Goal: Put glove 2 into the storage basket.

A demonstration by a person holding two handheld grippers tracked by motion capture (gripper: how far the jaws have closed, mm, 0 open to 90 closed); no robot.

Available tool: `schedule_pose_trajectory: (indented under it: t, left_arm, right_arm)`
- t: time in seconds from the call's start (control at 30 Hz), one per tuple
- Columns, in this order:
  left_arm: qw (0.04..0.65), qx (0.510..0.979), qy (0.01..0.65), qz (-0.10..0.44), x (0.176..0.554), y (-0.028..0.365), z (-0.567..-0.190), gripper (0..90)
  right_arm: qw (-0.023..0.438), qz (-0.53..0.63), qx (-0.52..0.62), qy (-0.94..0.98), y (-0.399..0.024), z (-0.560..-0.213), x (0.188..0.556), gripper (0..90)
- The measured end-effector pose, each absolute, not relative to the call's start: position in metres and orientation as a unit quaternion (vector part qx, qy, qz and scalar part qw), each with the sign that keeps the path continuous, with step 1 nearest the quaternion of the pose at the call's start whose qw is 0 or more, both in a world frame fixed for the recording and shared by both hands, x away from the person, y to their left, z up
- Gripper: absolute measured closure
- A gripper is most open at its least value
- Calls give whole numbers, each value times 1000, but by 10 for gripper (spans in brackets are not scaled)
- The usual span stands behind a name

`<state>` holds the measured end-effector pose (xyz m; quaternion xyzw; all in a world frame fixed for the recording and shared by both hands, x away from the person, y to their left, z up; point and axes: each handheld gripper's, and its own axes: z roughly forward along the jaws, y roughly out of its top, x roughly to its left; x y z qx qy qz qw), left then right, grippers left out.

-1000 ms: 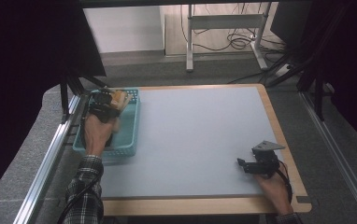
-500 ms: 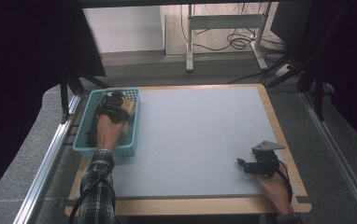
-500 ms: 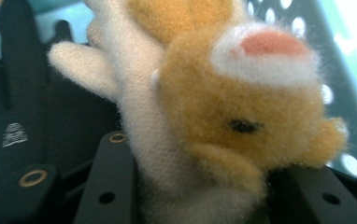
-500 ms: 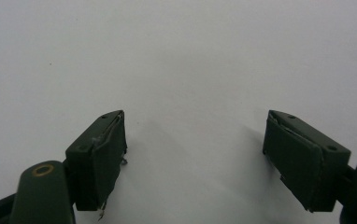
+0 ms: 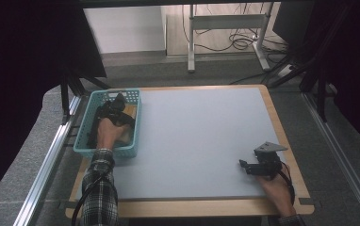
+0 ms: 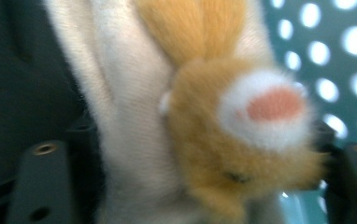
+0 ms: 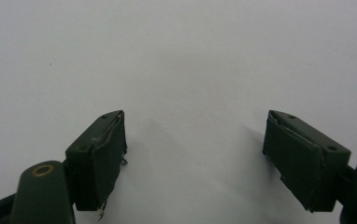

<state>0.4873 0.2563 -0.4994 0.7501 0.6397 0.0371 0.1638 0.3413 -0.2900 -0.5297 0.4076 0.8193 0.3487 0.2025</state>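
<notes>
The bench (image 5: 201,141) carries a pale grey mat inside a wooden border, and both grippers work over it from the near side. At its left edge stands a teal perforated basket (image 5: 86,141), and the left gripper (image 5: 114,110) reaches down into it, the person's hand and checked sleeve trailing back over the near wall. Directly ahead of that gripper, between its two black jaws, lies a plush toy (image 6: 204,140) of cream and orange-brown fur with a white paw and pink pad. The jaws have just been opening: they now stand wide on either side of the toy, the right one close against the fur, though whether it still touches cannot be told from the blurred left gripper view. The basket's holed wall shows just beyond the toy.

The right gripper (image 5: 258,165) rests well apart from the basket, near the bench's right front corner. Its jaws are spread wide, with bare mat between and ahead of them.
</notes>
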Motion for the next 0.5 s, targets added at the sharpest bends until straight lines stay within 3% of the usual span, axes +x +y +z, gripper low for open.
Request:
schedule_pose_trajectory:
  t: [0.1, 0.3, 0.4, 0.5]
  left_arm:
    - [187, 754, 627, 49, 478, 257, -481, 98]
    - [229, 755, 608, 91, 463, 266, -445, 121]
    - [237, 746, 610, 122, 457, 271, -438, 279]
    - [214, 744, 616, 143, 456, 275, -443, 593]
  right_arm:
    - [203, 348, 408, 819, -290, -530, 341, 209]
    - [203, 348, 408, 819, -290, -530, 341, 209]
    - [203, 348, 408, 819, -290, -530, 341, 209]
    - [203, 348, 408, 819, -290, -530, 341, 209]
